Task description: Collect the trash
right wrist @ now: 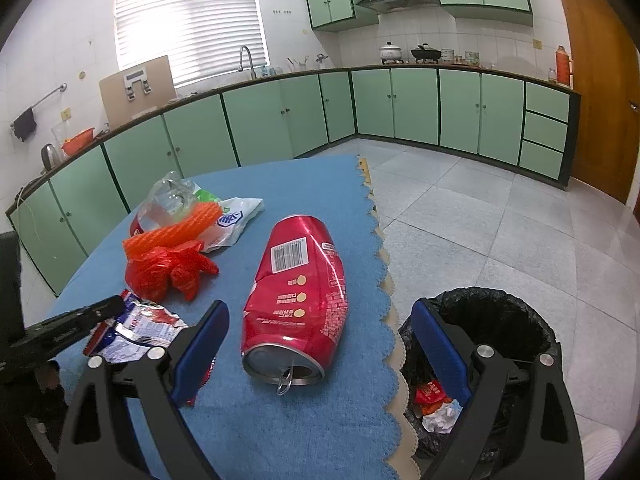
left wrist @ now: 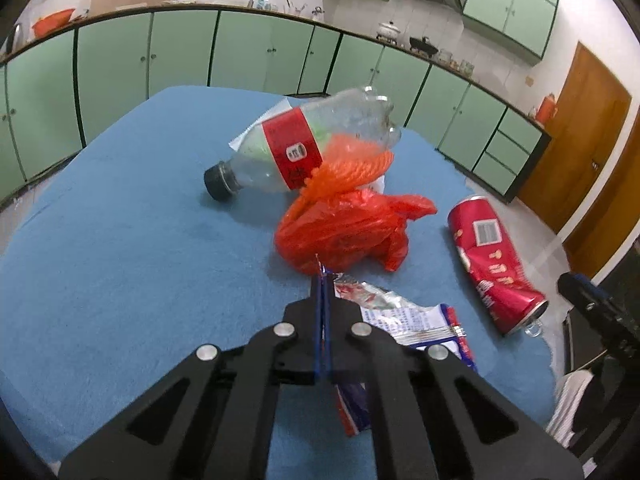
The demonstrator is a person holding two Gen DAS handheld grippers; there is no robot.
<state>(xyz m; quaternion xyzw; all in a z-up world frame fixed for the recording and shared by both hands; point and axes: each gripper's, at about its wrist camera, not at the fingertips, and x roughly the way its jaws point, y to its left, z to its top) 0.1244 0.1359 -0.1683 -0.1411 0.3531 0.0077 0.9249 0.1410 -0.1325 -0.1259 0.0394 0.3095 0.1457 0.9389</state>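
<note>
My left gripper is shut on an edge of a crumpled blue, white and red snack wrapper, which sticks out at the tips and hangs below the pads. In the right wrist view that gripper shows at the left with the wrapper at its tip. My right gripper is open, its blue pads on either side of the near end of a dented red can lying on the table, without touching it. A red plastic bag, an orange net and a clear bottle lie just beyond.
A blue cloth with a scalloped edge covers the table. A bin with a black liner stands on the floor by the table's right edge, with some trash inside. A white plastic bag lies behind the net. Green kitchen cabinets line the far walls.
</note>
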